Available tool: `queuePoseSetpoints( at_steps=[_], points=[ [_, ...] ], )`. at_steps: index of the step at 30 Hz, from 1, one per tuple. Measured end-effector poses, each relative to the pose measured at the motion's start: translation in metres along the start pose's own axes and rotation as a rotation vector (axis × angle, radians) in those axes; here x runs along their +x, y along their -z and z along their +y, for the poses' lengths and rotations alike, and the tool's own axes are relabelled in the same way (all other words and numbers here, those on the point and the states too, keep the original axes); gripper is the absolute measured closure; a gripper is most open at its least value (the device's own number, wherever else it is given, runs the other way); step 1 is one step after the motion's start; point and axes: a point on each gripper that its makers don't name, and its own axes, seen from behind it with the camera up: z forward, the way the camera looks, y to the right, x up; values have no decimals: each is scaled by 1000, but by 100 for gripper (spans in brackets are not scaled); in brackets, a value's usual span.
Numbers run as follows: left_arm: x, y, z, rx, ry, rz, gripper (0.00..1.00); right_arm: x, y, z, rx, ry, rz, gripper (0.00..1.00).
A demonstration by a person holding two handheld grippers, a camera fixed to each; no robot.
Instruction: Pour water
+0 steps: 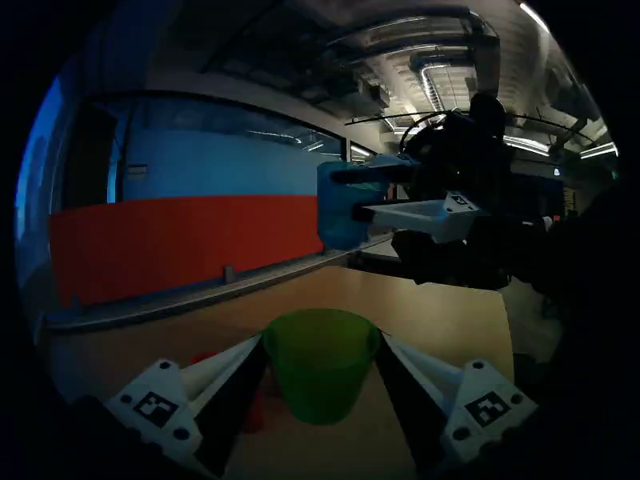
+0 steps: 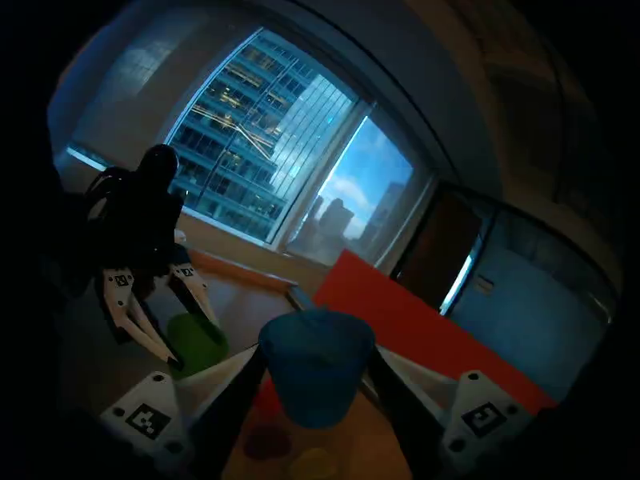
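Note:
My left gripper [image 1: 322, 370] is shut on a green cup [image 1: 322, 364], held upright above the wooden table [image 1: 416, 312]. Farther off in the left gripper view, the right gripper [image 1: 376, 196] carries a blue cup [image 1: 346, 204], raised above the table and tipped on its side. In the right gripper view, that blue cup [image 2: 317, 364] sits between the fingers of my right gripper [image 2: 317, 376], which is shut on it. Down to the left, the left gripper [image 2: 188, 340] holds the green cup [image 2: 196, 340]. I cannot make out any water.
A red cup [image 1: 254, 410] stands on the table under my left gripper. Red [image 2: 268, 440] and yellow [image 2: 314, 462] round things lie below the blue cup. An orange wall panel [image 1: 184, 240] and a ledge [image 1: 208, 286] run behind the table. Large windows [image 2: 264, 152] lie beyond.

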Motion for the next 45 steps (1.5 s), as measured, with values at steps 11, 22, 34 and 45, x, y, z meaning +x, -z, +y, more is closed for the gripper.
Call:
queuePoseSetpoints(
  at_steps=[11,22,34,45],
  points=[
    [1,-3,3,-8,2,9,11,21,-9,8,-1,115,16,10],
    [4,-6,5,-18,11,21,11,36,-20,12,-4,197,25,10],
    [4,-8,9,-30,14,24,11,49,-29,4,-14,325,19,10],
    [7,-9,10,-33,14,28,11,55,-36,-4,-16,435,12,10]
  ],
)
